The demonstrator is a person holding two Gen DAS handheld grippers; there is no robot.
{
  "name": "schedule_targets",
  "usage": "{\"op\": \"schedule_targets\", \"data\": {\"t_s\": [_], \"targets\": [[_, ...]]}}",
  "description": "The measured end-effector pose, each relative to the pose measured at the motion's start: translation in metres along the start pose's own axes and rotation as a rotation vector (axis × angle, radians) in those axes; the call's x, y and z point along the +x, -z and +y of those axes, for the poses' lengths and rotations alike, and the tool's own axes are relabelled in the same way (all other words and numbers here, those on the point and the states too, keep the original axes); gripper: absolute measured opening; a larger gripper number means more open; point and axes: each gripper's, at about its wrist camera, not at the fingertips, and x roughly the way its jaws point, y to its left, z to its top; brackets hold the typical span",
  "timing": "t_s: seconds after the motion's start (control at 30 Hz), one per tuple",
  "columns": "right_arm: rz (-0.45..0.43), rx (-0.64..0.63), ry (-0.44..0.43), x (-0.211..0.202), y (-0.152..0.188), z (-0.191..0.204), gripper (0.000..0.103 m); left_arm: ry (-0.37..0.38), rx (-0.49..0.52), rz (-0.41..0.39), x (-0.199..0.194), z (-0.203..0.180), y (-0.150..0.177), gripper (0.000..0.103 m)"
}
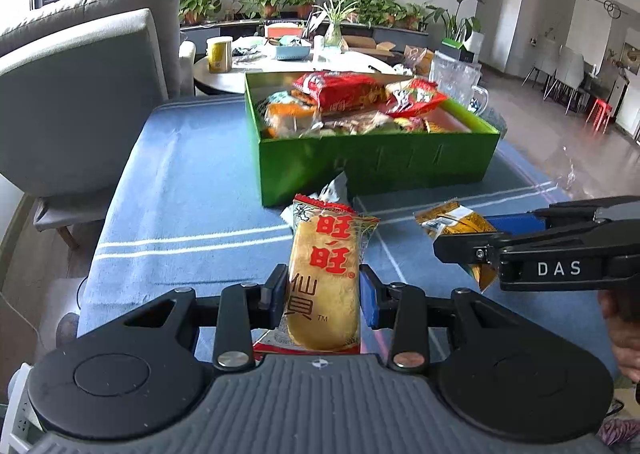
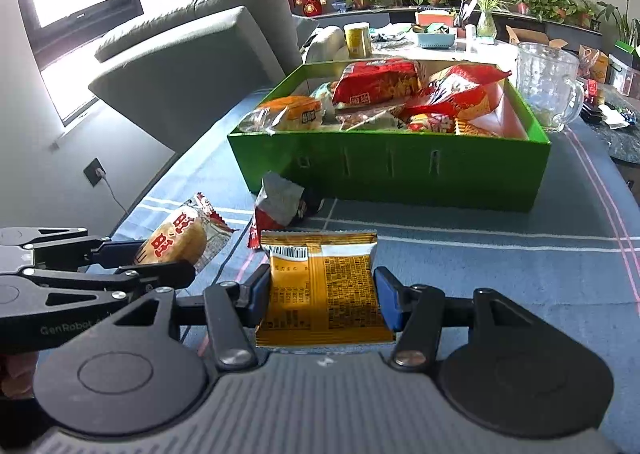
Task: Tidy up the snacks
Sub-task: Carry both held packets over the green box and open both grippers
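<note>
Left gripper (image 1: 320,294) clamped on rice cracker (image 1: 326,274), right gripper (image 2: 322,294) on yellow packet (image 2: 324,290); carry level over green box (image 2: 392,170), release gently

My left gripper (image 1: 322,294) is matte black, with two round discs either side of a ribbed grey plate and black linkage bars pinned by silver screws. Its fingers (image 1: 370,300) carry blue pads. My right gripper (image 2: 322,296) is built the same, its fingers (image 2: 388,302) blue-padded too. From the left camera its side reads "DAS" in white; from the right camera the left one's side reads "GenRobot".
</note>
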Motion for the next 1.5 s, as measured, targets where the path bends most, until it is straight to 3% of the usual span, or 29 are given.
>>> {"op": "schedule_targets", "data": {"t_s": [0.43, 0.77, 1.13, 1.5], "targets": [[-0.061, 0.068, 0.024, -0.017, -0.008, -0.033, 0.078, 0.006, -0.051, -0.009, 0.017, -0.014, -0.018, 0.034], [-0.148, 0.161, 0.049, -0.018, -0.037, -0.065, 0.078, 0.002, -0.053, -0.048, 0.037, -0.024, -0.06, 0.034], [-0.215, 0.223, 0.073, 0.004, -0.074, -0.084, 0.078, -0.029, -0.085, -0.084, 0.07, -0.022, -0.109, 0.034], [-0.206, 0.339, 0.103, 0.027, -0.081, -0.117, 0.078, -0.025, -0.091, -0.075, 0.111, -0.019, -0.125, 0.034]]}}
